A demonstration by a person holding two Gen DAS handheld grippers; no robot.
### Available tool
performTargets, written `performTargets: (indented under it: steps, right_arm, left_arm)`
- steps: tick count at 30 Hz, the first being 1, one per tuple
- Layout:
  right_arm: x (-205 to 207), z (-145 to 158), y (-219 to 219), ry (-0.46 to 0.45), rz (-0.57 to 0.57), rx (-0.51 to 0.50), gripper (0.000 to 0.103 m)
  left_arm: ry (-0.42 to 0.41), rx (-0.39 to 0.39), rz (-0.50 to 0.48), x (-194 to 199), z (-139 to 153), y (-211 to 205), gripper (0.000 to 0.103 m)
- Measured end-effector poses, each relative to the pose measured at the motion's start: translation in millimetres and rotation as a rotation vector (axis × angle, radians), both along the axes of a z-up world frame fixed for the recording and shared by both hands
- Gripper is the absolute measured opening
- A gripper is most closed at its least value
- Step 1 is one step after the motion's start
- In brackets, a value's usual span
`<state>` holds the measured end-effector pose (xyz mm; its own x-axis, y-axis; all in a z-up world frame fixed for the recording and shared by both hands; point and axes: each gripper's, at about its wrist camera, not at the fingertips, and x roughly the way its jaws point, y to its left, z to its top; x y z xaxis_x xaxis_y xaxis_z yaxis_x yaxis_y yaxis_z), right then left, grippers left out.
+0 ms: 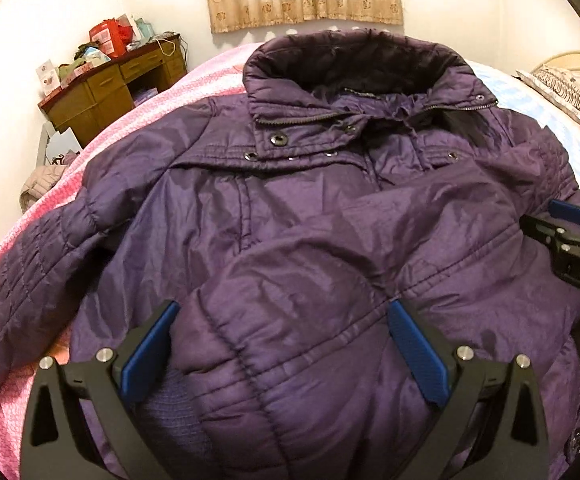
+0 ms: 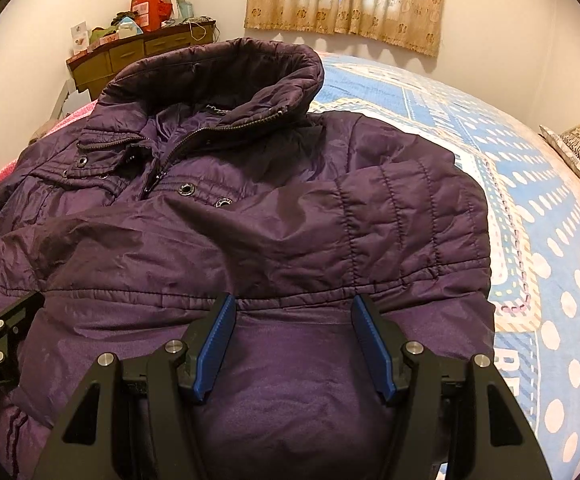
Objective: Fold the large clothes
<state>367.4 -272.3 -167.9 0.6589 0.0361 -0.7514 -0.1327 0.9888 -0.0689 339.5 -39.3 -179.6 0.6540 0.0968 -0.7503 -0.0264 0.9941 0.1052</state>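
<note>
Lying front-up beneath both tools, the purple jacket [image 1: 290, 208] fills the gaps of the wide-spread left tool [image 1: 285, 356] and right tool [image 2: 294, 344].

Jacket [image 1: 310, 208] is seen as quilted purple synthetic cloth with a slight sheen, creased, fitted with metal snaps [image 1: 277, 139] and a metal zip [image 2: 177, 148]. Left gripper [image 1: 285, 352] and right gripper [image 2: 294, 344] are built of matt black plastic, with ribbed blue pads [image 1: 149, 356] and bright metal pins. Bed covers are shown as matt cloth: textured pink blanket [image 1: 101, 152], printed blue quilt [image 2: 530, 208]; desk [image 1: 101, 92] is glossy wood.
</note>
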Motion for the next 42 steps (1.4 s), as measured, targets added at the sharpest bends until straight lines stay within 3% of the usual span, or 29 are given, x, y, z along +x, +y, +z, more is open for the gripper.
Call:
performTargets:
  steps: [42]
  right_arm:
    - [0.6, -1.3, 1.7, 0.000, 0.001, -0.014, 0.061]
  left_arm:
    - [-0.002, 0.006, 0.000, -0.6, -0.3, -0.5, 0.103]
